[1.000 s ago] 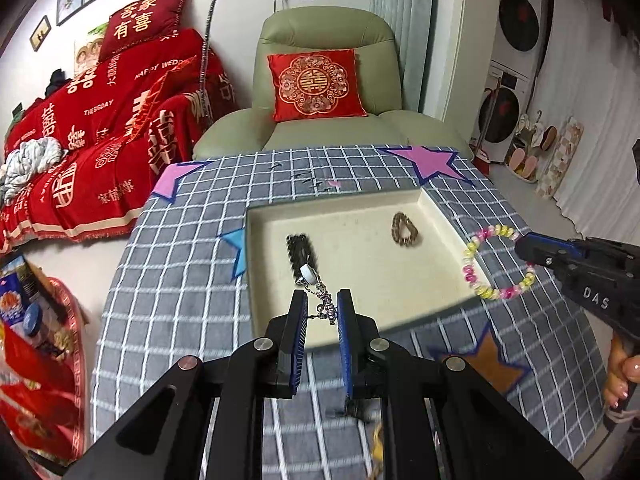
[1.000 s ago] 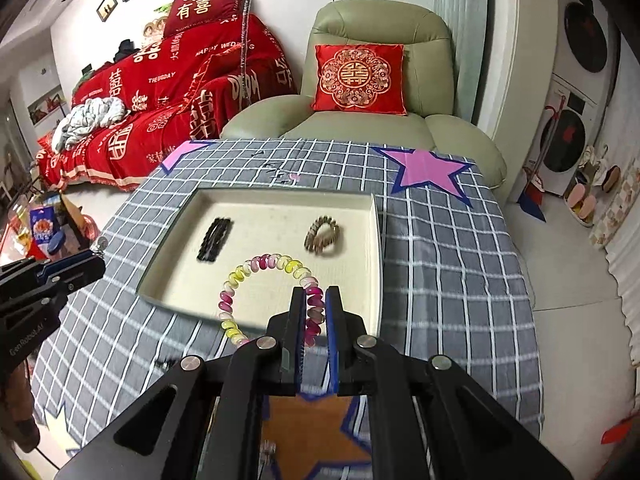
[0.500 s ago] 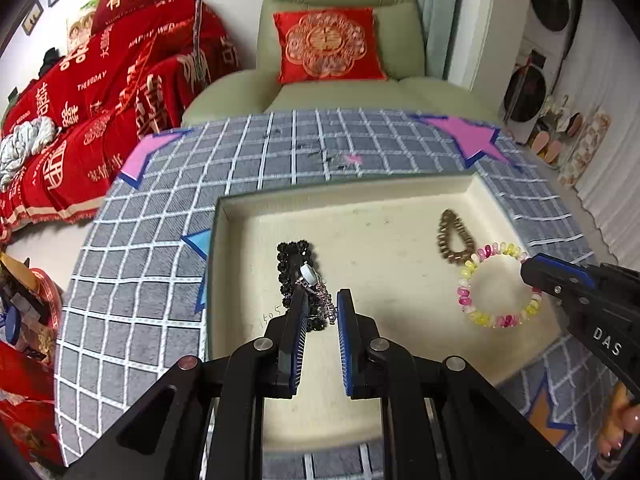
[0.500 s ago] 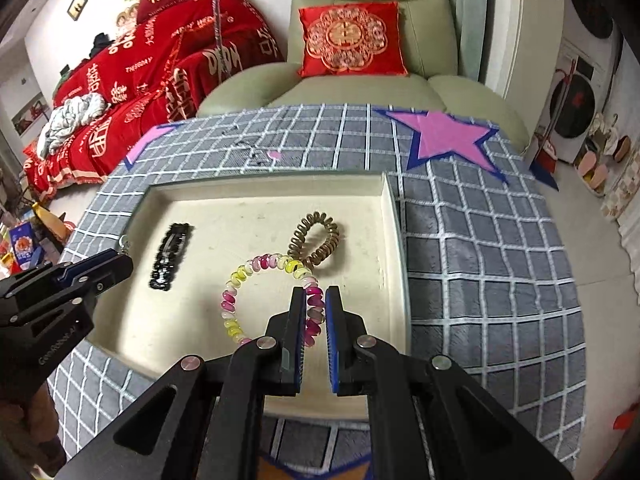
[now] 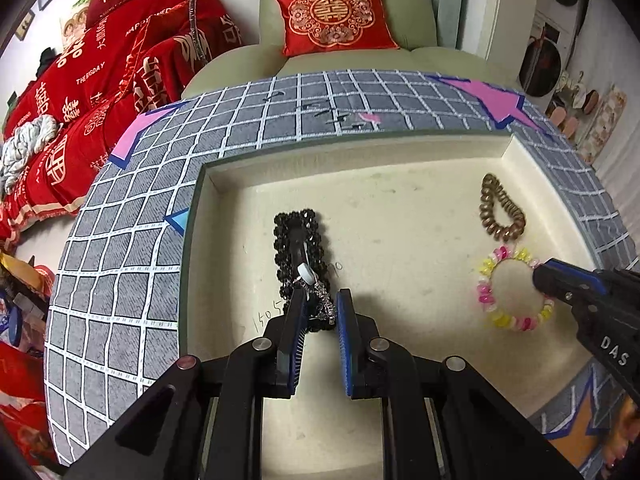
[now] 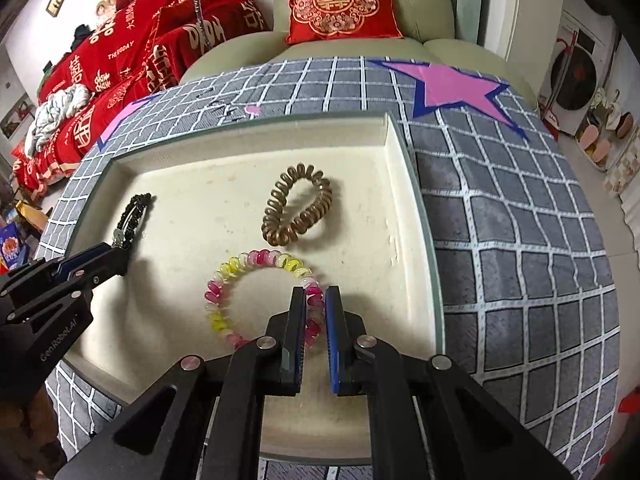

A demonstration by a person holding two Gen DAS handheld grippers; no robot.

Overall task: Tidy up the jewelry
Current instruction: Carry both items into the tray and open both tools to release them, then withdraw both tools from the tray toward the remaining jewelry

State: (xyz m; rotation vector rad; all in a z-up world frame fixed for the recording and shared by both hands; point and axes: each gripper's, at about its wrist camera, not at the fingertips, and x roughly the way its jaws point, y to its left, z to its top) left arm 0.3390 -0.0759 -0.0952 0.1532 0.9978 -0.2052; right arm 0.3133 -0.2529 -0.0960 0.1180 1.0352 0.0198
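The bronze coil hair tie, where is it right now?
The bronze coil hair tie lies in the cream tray, right of centre, just beyond the pink-yellow bracelet.

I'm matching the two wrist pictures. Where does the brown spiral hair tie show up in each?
Left wrist: brown spiral hair tie lies at the right, in the cream tray, beyond the pink-and-yellow bracelet.
Right wrist: upper centre, again beyond the bracelet.
Shared landmark: red cushion.

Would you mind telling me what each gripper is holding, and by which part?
The right gripper pinches the pink-and-yellow bead bracelet at its near-right arc. The left gripper holds a silver chain piece by its lower end.
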